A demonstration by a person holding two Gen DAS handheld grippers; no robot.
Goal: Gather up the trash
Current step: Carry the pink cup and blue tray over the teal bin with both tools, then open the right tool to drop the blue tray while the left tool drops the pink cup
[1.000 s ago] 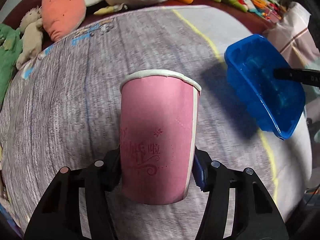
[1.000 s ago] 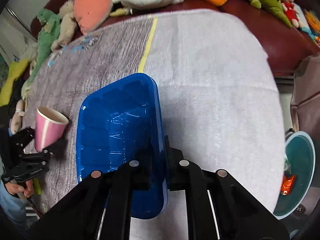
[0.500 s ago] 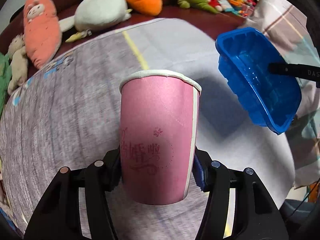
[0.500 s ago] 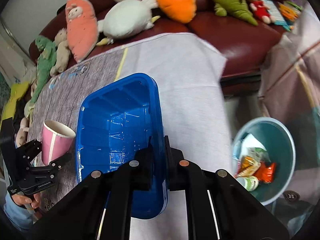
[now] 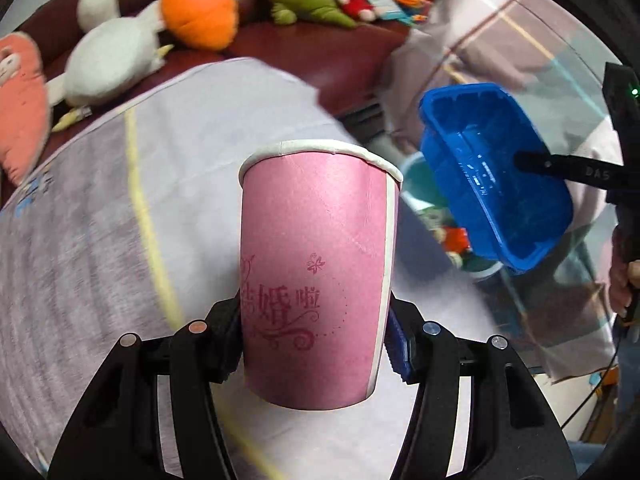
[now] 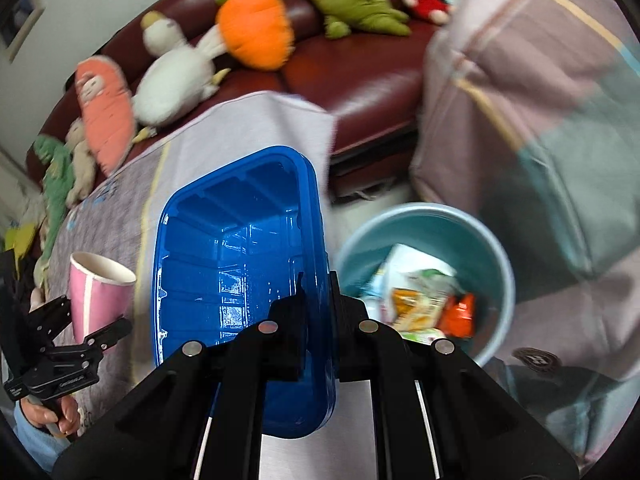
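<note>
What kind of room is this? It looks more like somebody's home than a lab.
Most likely a living room at home. A dark red leather sofa runs along the back, lined with soft toys such as an orange carrot plush, and a cloth-covered table stands before it, with a teal trash bin beside it.

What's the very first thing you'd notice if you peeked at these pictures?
Probably the big pink paper cup, standing upright, squeezed between the jaws of the left gripper, right in the middle of the left view. Next, the shiny blue plastic tray, pinched by its rim in the right gripper, right beside a teal bin full of colourful wrappers. Behind them, stuffed toys line a dark red sofa, including a bright orange carrot.
</note>
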